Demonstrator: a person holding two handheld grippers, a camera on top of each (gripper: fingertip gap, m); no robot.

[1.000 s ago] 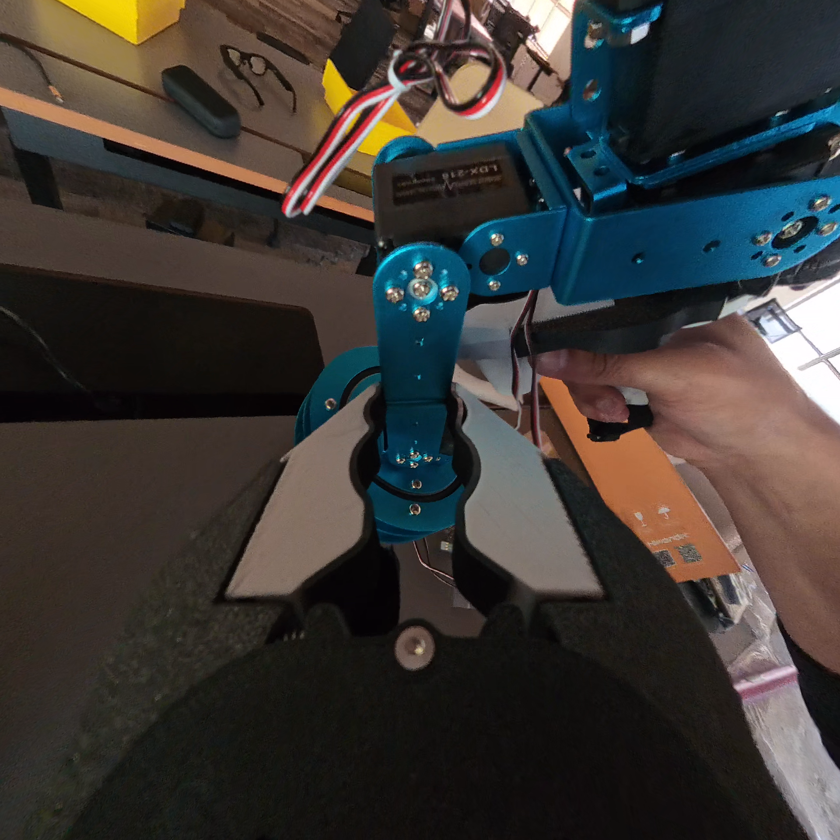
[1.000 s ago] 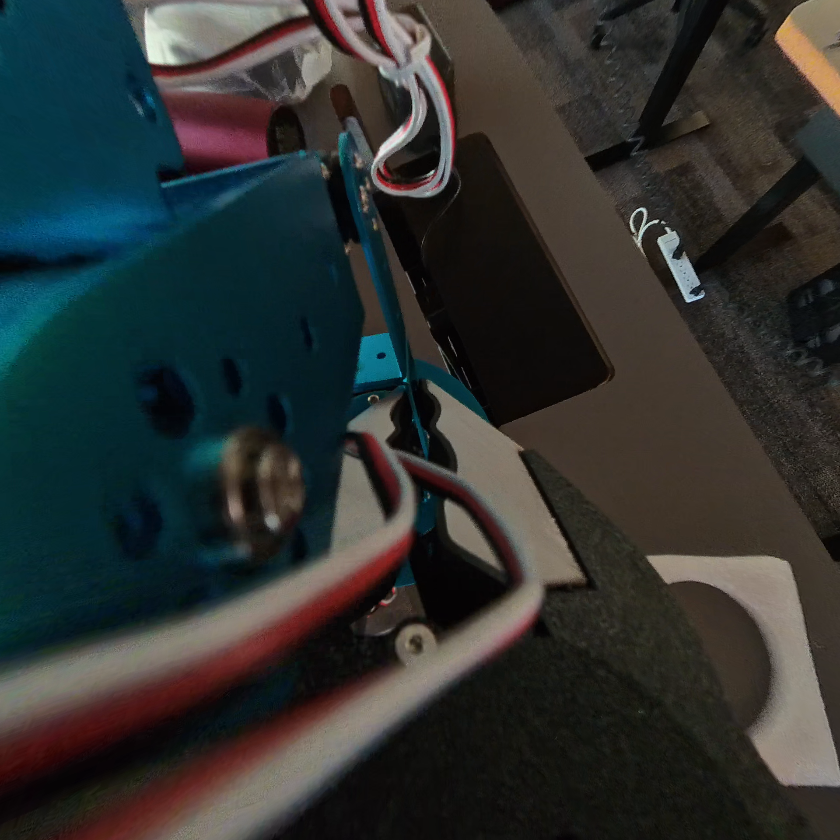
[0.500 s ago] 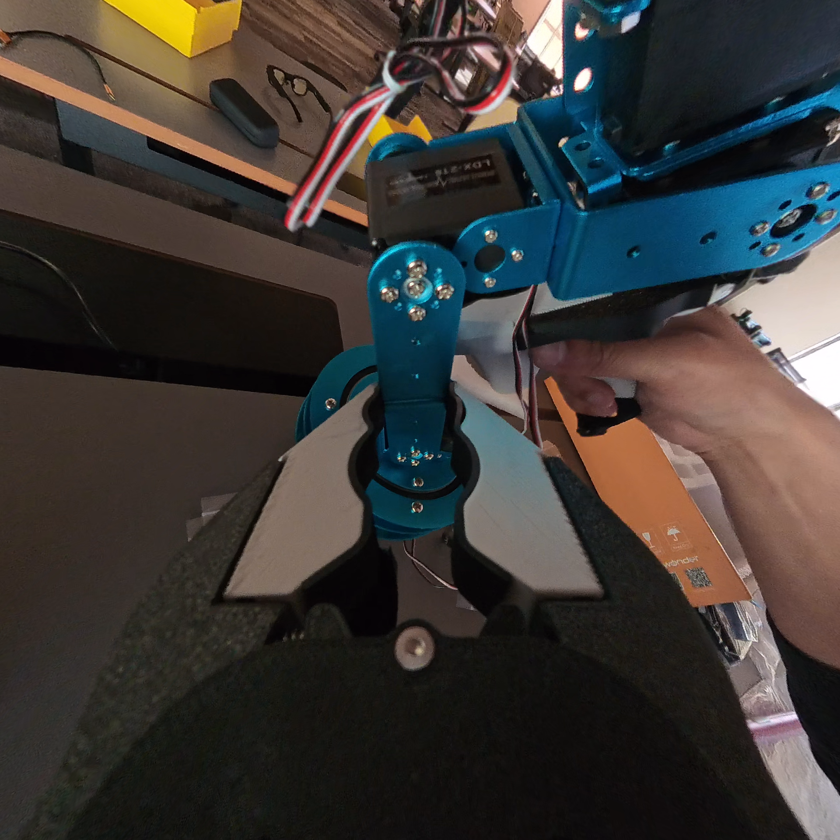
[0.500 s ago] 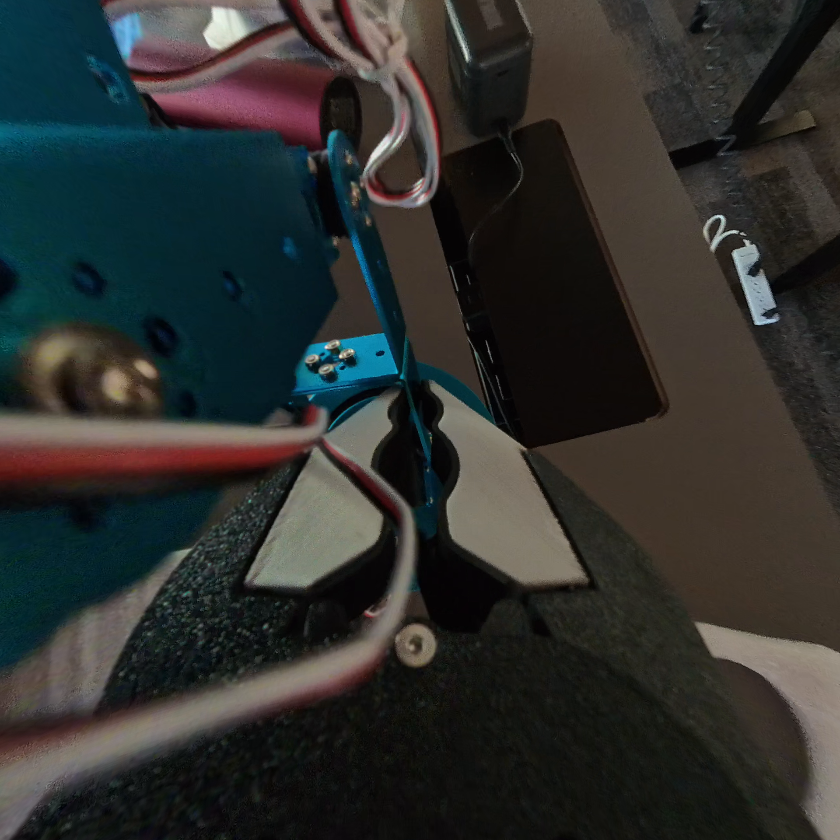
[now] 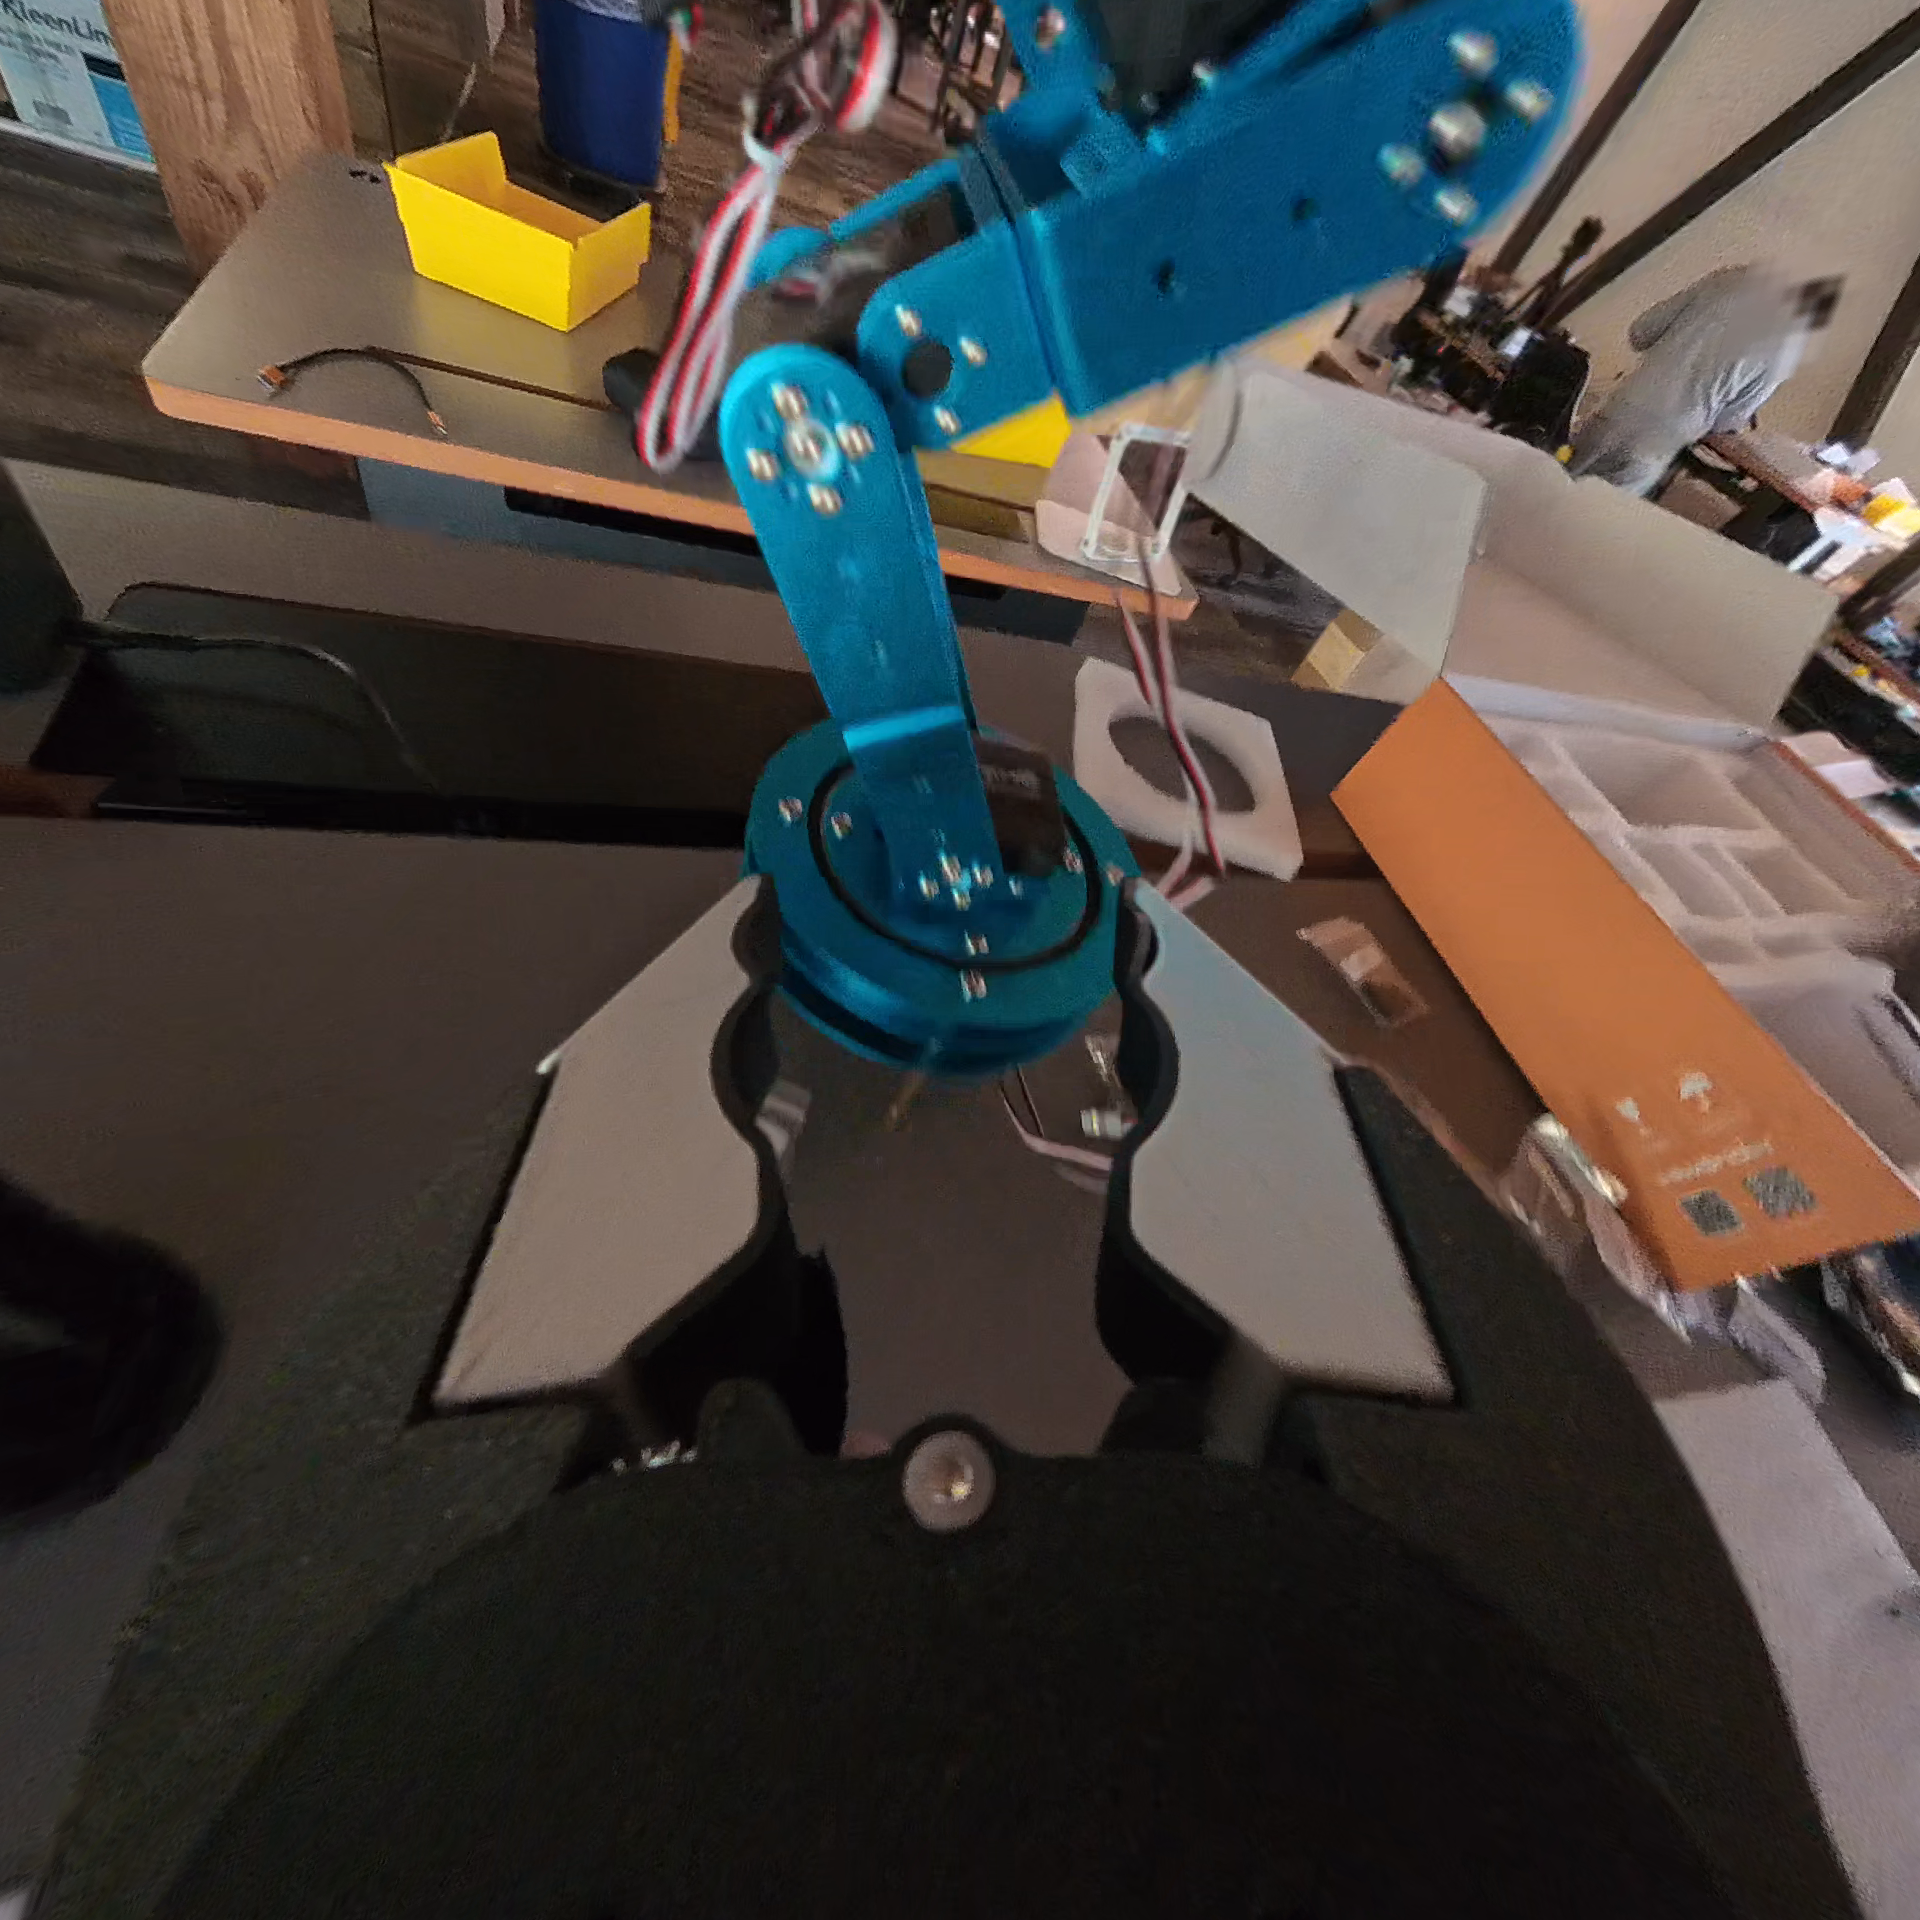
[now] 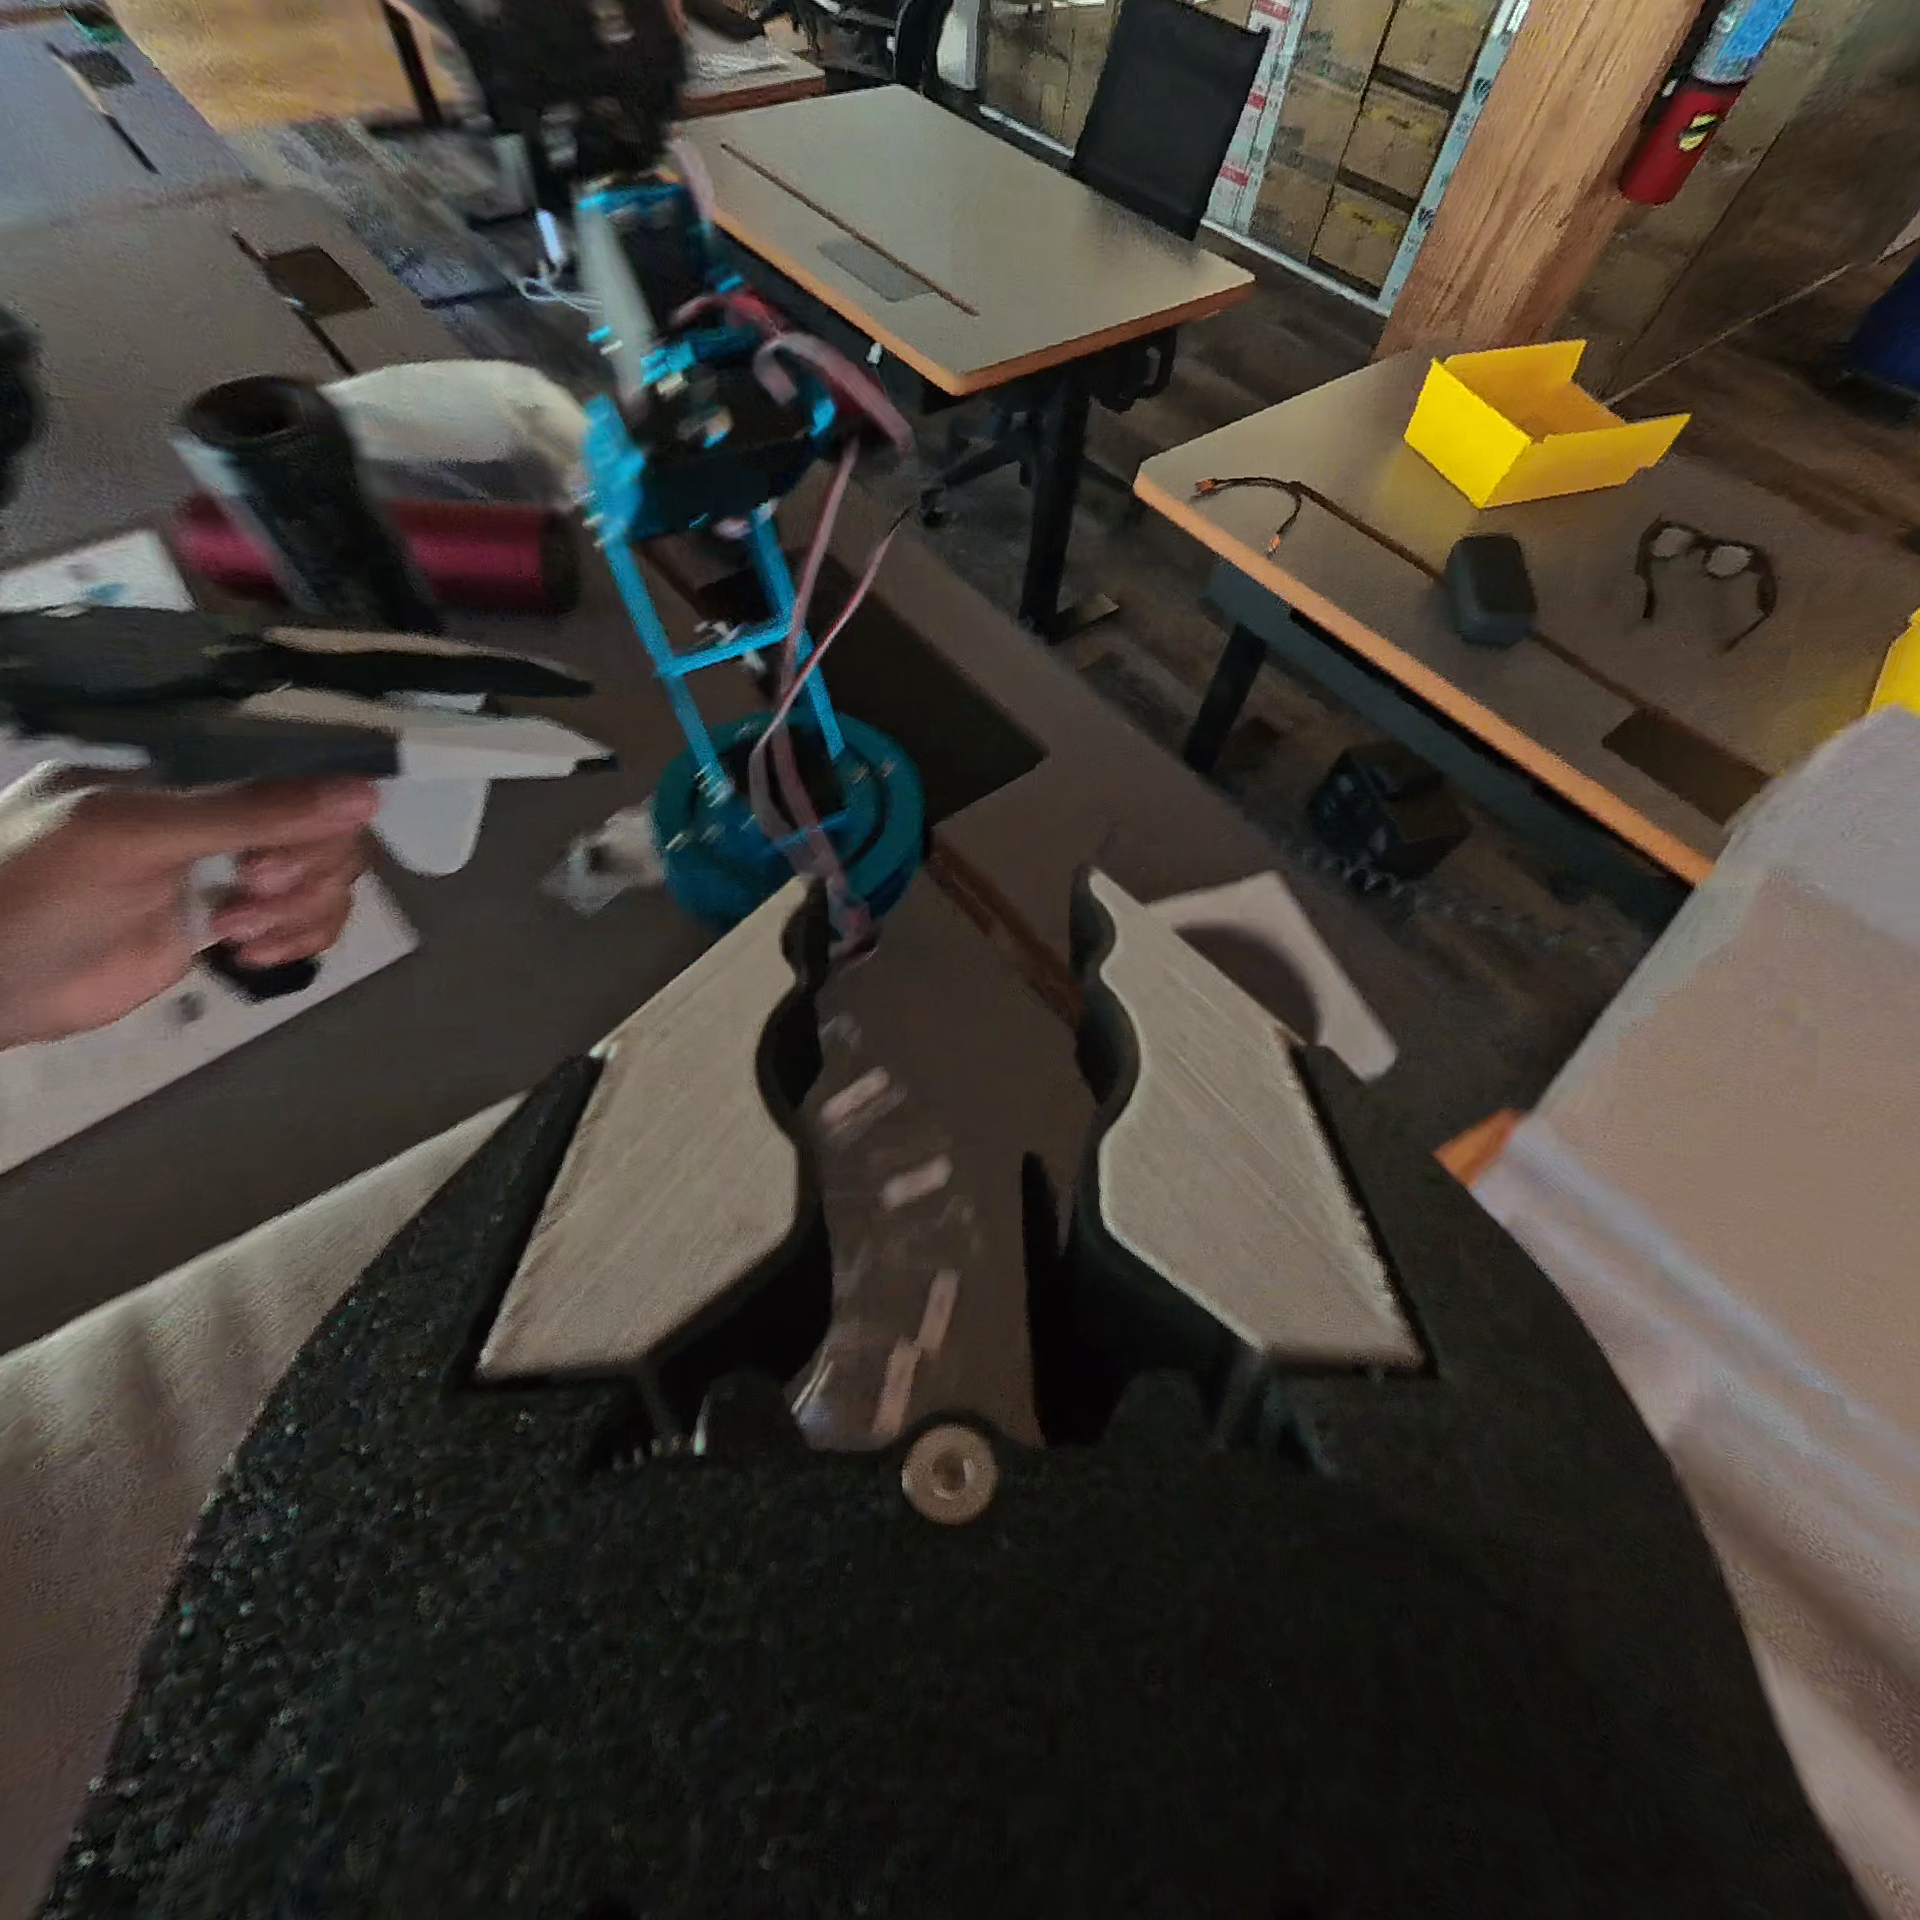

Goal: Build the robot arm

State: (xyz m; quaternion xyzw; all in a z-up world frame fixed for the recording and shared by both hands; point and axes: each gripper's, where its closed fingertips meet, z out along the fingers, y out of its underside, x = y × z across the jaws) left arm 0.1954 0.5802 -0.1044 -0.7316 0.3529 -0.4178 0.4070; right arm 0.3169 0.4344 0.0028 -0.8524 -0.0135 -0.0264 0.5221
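A small blue metal robot arm stands on the dark table, its round base (image 5: 935, 935) at the bottom and its links and servo wires (image 5: 707, 281) leaning up to the right. My left gripper (image 5: 940, 914) is open and holds nothing; the base sits just beyond its fingertips. In the right wrist view the arm (image 6: 790, 821) stands ahead. My right gripper (image 6: 940, 904) is open and empty, with the arm's wires (image 6: 831, 904) by its left fingertip. The left gripper (image 6: 499, 717), held in a hand (image 6: 156, 904), is to the arm's left, apart from it.
An orange box (image 5: 1558, 1039) with compartments lies right of the arm, and a white foam piece with a round hole (image 5: 1184, 769) behind it. A clear plastic sheet (image 6: 1714, 1143) fills the right edge. The far table holds a yellow bin (image 6: 1527, 426), glasses (image 6: 1704, 571) and a black case (image 6: 1491, 603).
Both grippers were shut on the blue arm's lower link close to its base. Both have opened, let go and pulled back, so the whole arm now shows standing on the table.
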